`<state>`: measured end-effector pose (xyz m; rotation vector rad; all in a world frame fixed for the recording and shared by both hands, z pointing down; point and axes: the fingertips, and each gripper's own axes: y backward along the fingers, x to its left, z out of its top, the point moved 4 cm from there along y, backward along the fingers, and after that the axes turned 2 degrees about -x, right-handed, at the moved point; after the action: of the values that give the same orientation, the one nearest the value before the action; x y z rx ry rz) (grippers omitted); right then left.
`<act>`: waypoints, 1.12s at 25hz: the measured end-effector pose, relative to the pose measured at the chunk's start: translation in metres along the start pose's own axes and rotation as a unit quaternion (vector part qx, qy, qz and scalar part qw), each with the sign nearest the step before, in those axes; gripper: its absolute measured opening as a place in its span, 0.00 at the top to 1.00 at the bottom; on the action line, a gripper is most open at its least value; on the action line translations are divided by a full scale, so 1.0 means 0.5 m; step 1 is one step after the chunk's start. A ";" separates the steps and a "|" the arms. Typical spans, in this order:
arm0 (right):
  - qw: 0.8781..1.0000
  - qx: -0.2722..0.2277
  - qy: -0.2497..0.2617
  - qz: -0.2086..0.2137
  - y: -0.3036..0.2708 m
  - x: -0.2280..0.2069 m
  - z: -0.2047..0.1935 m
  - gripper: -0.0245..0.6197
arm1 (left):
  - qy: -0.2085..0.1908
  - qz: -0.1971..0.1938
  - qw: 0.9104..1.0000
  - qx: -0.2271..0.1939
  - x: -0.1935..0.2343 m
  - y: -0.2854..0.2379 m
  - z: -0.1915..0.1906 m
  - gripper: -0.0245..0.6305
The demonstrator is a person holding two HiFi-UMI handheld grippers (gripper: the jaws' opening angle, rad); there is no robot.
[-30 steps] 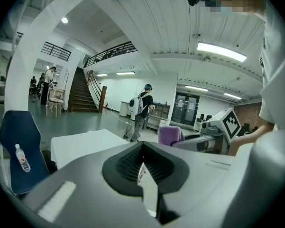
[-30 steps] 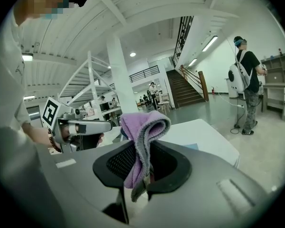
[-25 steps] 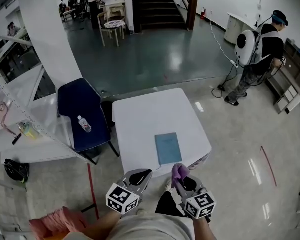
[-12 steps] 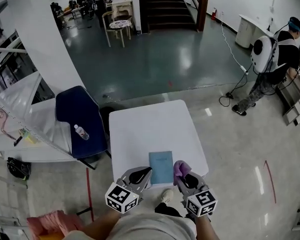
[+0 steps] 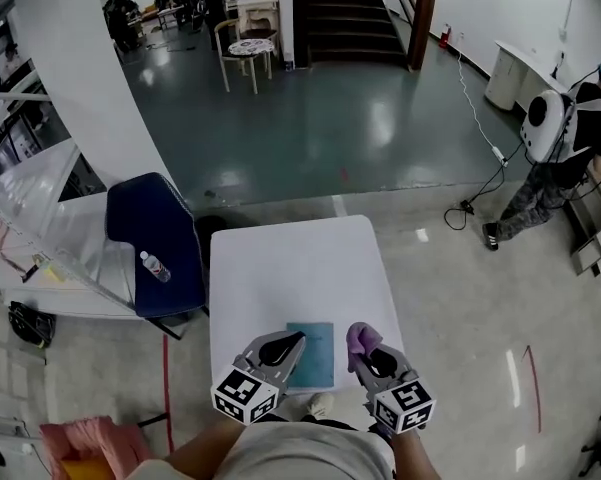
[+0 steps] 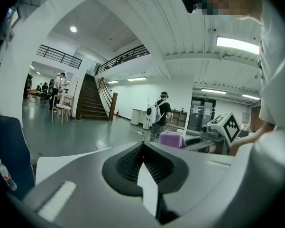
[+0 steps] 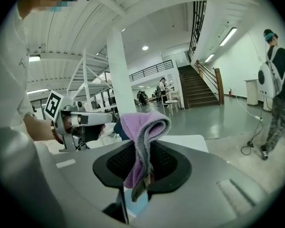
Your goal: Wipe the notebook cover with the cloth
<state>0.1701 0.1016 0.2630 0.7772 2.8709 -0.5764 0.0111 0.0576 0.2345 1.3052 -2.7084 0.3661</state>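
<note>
A light blue notebook point(image 5: 311, 354) lies flat near the front edge of the white table point(image 5: 295, 268). My right gripper point(image 5: 364, 352) hovers just right of the notebook, shut on a folded purple cloth point(image 5: 358, 339) that sticks up from its jaws. In the right gripper view the cloth point(image 7: 142, 133) hangs clamped between the jaws, and a strip of the notebook point(image 7: 135, 203) shows below. Just left of the notebook, my left gripper point(image 5: 283, 348) has its jaws together with nothing in them. In the left gripper view the cloth point(image 6: 171, 139) shows at the right.
A dark blue chair point(image 5: 150, 230) with a water bottle point(image 5: 152, 266) on it stands left of the table. A person with a white backpack point(image 5: 552, 140) stands far right by a cable. A white column point(image 5: 90, 78), stairs and a pink object point(image 5: 78, 438) are also around.
The table and notebook have drawn nearer in the head view. The notebook now lies between the two grippers instead of ahead of them. The cloth stays clamped.
</note>
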 end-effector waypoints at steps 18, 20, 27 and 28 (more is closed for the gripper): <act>0.999 0.039 0.005 0.007 -0.103 -0.007 -0.001 0.80 | 0.019 0.022 0.999 0.037 0.119 0.011 -0.032 0.96; 0.999 0.045 0.001 -0.004 -0.113 -0.013 -0.005 0.80 | 0.020 0.017 0.999 0.047 0.140 0.007 -0.037 0.96; 0.997 0.078 0.016 -0.019 -0.135 -0.037 -0.032 0.80 | 0.016 0.016 0.997 0.070 0.192 -0.011 -0.065 0.96; 0.996 0.083 0.017 -0.018 -0.137 -0.040 -0.036 0.80 | 0.018 0.016 0.997 0.073 0.195 -0.014 -0.071 0.96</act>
<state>0.1526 0.0446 0.3065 0.7639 2.9016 -0.8217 -0.0445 -0.0109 0.2901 1.2767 -2.7209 0.5943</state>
